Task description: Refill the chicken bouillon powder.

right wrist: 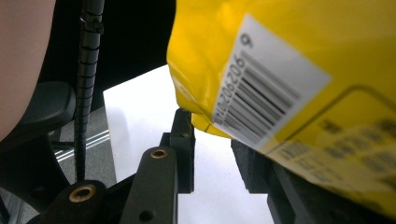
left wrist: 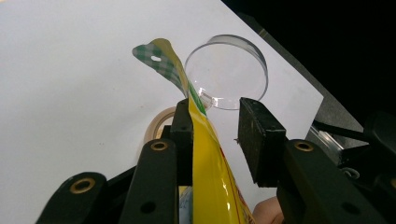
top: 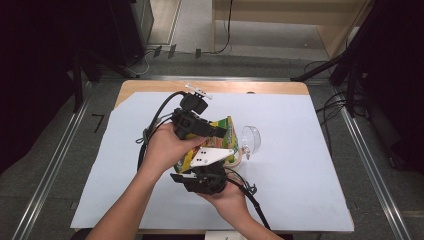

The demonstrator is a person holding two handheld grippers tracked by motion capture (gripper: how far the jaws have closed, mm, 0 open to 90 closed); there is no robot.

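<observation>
Barcode (right wrist: 261,93) on yellow bag (right wrist: 327,56)

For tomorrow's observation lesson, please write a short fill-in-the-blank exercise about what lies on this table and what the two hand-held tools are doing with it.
1. The snack bag between the two tools is mostly ____ in colour.
2. On the table beyond the bag lies a clear plastic ____, resting on its side.
3. A white label on the bag carries a printed ____.
4. The table is covered by a sheet of pale ____ colour.

Missing words: yellow; cup; barcode; blue
</observation>
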